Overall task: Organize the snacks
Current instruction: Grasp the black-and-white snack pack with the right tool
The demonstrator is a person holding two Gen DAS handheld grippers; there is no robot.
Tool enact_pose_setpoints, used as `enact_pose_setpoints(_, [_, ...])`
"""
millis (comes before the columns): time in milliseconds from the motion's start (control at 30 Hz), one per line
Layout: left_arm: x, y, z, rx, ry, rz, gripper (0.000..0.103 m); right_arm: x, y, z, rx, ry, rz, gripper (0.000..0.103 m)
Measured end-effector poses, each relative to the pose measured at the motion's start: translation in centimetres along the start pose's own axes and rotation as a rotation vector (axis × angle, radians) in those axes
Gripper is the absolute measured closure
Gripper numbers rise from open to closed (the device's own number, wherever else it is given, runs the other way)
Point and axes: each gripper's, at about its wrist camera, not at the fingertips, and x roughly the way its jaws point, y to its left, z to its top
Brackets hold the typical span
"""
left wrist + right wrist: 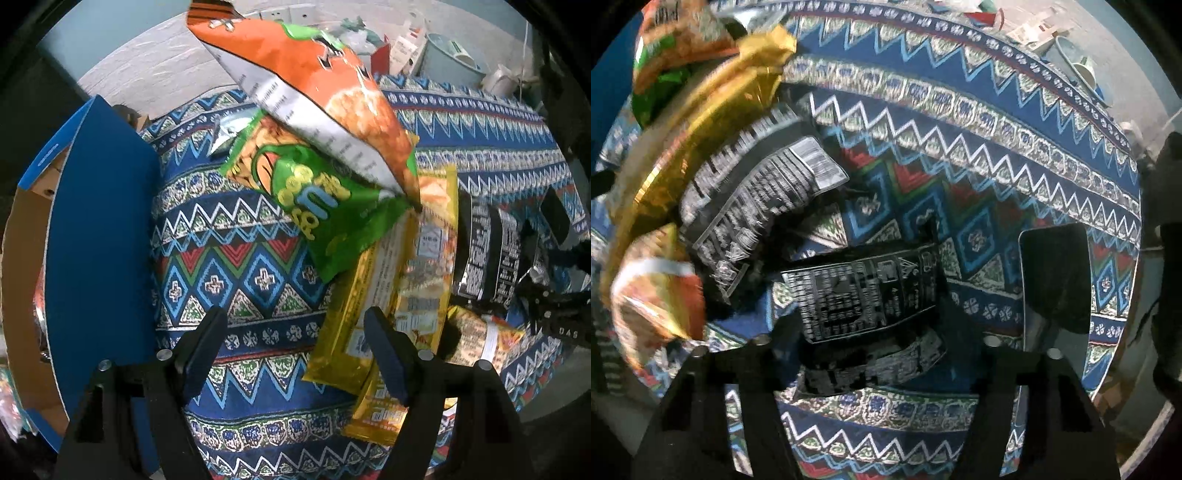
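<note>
1. The left gripper (295, 339) stands open over the patterned blue, red and green tablecloth (229, 266). Nothing lies between its fingers; the right-hand finger (384, 354) overlaps the near end of a long gold foil snack packet (391, 280).
2. The right gripper (871, 325) points down at a black snack packet with white print (864, 295). The packet lies between the fingers, but blur hides the pads, so contact cannot be confirmed.
3. Only the left wrist view shows the blue cardboard box (99, 236) with its brown inside, standing at the left edge, apart from the pile.
4. Only the right wrist view shows a black rectangular slab (1056, 280) lying flat on the cloth at the right.
5. Open cloth lies between the box and the pile, and beyond the black packets towards the far table edge.
6. The snacks sit heaped at mid-table: an orange crisp bag (325, 96) tilts over a green crisp bag (325, 206), which overlaps the gold packet. A second black printed packet (753, 199) lies just beside the gold one, and a small orange-and-yellow packet (484, 336) lies nearest.
</note>
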Motion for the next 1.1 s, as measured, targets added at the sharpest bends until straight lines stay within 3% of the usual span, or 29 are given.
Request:
enact_pose_setpoints(133, [-0.7, 0.7, 1.4, -0.033, -0.021, -0.008, 0.025, -1.0, -0.9, 0.2, 0.009, -0.029, -0.008, 0.049])
enact_pose_setpoints(200, [-0.9, 1.0, 1.9, -0.051, -0.032, -0.015, 0.025, -2.2, -0.9, 0.2, 0.034, -0.051, 0.001, 0.058])
enact_pose_setpoints(300, [-1.1, 1.1, 2.3, -0.076, -0.046, -0.018, 0.025, -3.0, -1.4, 0.5, 0.051, -0.080, -0.008, 0.061])
enact_pose_setpoints(433, [-1.5, 1.8, 3.4, -0.133, -0.060, -0.041, 0.025, -4.3, -2.5, 0.9, 0.074, -0.112, -0.005, 0.062])
enact_pose_setpoints(800, [-2.1, 2.5, 6.3, -0.251, -0.118, -0.090, 0.022, -9.4, -3.3, 6.3, 0.087, -0.283, 0.007, 0.063])
enact_pose_setpoints(1100, [-1.5, 3.0, 7.9, -0.362, -0.139, -0.196, 0.022, -9.5, -2.9, 8.1, 0.071, -0.316, 0.023, 0.064])
